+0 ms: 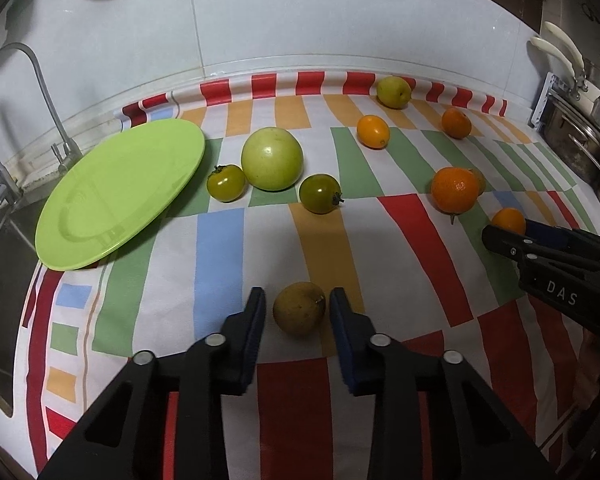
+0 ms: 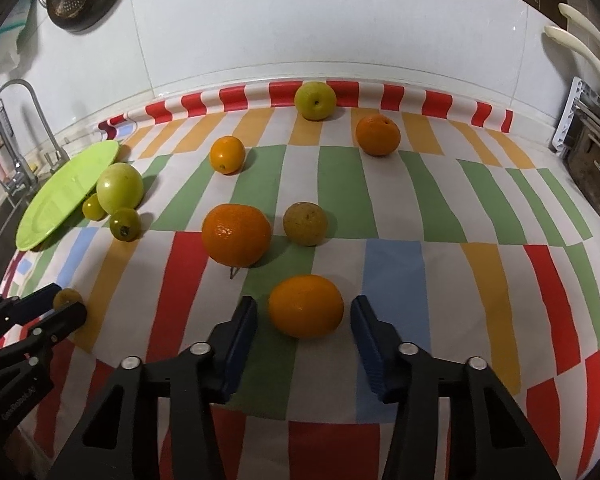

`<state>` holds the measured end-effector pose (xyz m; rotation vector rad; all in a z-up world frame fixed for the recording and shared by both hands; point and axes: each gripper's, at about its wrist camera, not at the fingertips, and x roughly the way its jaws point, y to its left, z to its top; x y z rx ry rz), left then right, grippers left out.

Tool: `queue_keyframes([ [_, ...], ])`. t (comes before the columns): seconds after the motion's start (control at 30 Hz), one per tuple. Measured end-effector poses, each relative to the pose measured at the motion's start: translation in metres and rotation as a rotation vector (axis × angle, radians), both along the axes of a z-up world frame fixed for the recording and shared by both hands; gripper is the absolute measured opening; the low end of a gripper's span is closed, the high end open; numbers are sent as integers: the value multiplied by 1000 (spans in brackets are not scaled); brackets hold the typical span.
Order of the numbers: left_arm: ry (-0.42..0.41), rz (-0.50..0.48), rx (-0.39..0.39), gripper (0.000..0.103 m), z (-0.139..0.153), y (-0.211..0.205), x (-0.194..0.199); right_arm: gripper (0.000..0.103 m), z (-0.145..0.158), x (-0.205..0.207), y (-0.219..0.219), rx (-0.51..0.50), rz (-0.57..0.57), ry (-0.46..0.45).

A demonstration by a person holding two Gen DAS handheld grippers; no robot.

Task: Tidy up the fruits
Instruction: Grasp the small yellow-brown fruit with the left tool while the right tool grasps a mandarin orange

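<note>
- Plate [image 1: 116, 196] lay far ahead-left of the left claw [image 1: 298, 304].
- Right claw [image 2: 304, 312] stood open astride an orange [image 2: 306, 306], untouched.
- Left claw stood open around a brown fruit [image 1: 299, 308]; closing seemed next.

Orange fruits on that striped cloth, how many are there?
4. One sits between the right gripper fingers, the biggest just behind it to the left, one further back left, and one far back near the wall. None seem hidden.
</note>
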<state>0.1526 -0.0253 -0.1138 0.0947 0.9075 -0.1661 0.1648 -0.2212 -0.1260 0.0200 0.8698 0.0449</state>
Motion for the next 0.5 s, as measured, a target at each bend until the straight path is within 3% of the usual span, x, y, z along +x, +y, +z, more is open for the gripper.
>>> queue_keyframes([
  [0.1, -1, -7, -3, 27, 0, -1, 0, 38, 1, 0, 0, -3, 7, -5],
  [0.5, -44, -20, -42, 27, 11, 4, -8, 38, 15, -13, 13, 11, 53, -45],
])
